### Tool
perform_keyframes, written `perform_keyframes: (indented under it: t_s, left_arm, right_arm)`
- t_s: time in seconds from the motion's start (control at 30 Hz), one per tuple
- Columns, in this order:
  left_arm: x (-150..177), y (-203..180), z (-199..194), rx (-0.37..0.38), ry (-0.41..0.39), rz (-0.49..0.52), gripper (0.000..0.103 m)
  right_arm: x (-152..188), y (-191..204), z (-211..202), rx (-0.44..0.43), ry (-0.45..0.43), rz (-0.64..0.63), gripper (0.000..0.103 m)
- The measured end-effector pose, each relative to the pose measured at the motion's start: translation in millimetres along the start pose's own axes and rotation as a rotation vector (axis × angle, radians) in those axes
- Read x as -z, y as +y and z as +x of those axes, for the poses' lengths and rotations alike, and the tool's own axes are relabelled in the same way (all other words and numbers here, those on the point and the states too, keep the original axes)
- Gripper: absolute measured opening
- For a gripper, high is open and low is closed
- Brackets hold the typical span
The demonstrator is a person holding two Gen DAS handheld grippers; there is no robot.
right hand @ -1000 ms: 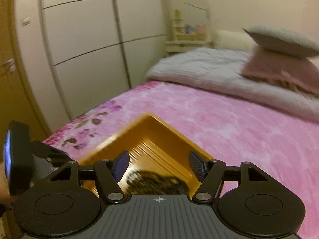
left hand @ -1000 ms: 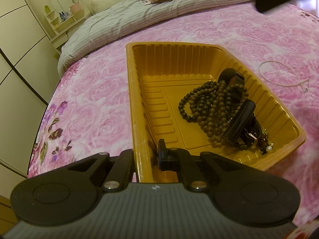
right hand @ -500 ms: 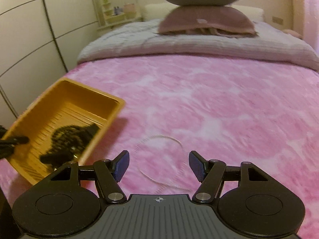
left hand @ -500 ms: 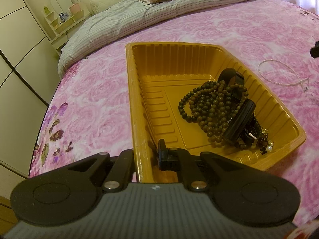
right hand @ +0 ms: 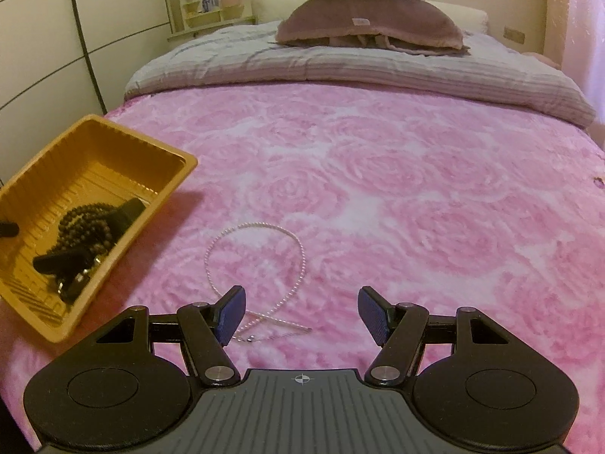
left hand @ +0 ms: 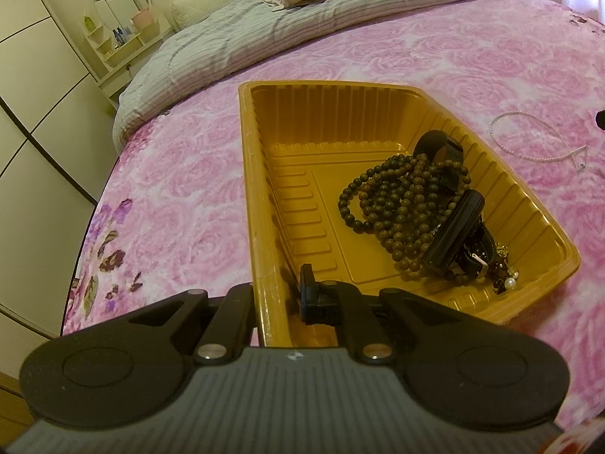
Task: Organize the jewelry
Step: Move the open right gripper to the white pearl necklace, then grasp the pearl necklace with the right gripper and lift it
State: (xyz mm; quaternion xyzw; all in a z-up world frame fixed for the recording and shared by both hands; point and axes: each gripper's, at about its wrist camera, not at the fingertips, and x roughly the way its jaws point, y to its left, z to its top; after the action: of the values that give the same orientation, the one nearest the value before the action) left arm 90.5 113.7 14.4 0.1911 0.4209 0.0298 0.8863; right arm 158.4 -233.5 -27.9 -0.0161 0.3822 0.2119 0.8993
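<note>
A yellow plastic tray (left hand: 249, 174) lies on the pink bedspread. It holds a dark bead necklace (left hand: 397, 208), black watches (left hand: 450, 234) and a small pearl charm piece (left hand: 506, 276). My left gripper (left hand: 276, 295) is shut on the tray's near left rim. A thin pearl necklace (right hand: 257, 265) lies loose on the bedspread right of the tray (right hand: 177, 185); it also shows in the left wrist view (left hand: 529, 140). My right gripper (right hand: 300, 310) is open and empty, just above the necklace's near end.
A striped grey duvet (right hand: 340, 64) and stacked pillows (right hand: 370, 19) lie at the head of the bed. A wardrobe (left hand: 34, 121) and a small shelf with a mirror (left hand: 117, 34) stand at the left, past the bed edge.
My right gripper has swung from over the tray to the right and down toward the pearl necklace. My left gripper and the tray have stayed still.
</note>
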Motion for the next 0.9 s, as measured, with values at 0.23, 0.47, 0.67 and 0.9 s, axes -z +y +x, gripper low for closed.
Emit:
perform_keyframes:
  t_s: [0.23,0.47,0.67,0.9]
  left_arm:
    - [-2,-4,-1,-0.015,0.004,0.013,0.006]
    - [-4,-6,-2,-0.023,0.009,0.021,0.006]
    - [-4,-6,-2,-0.022,0.009,0.020,0.006]
    - [-2,-4,-3,-0.020,0.010,0.016,0.006]
  right_arm:
    - [6,-4,13,-0.049,0.019,-0.003,0.057]
    - [20,10,30,-0.047,0.064,-0.170,0.037]
    - [16,14,43,-0.067,0.069,-0.246,0.031]
    - [18,31,58,-0.098,0.114,-0.451,0.017]
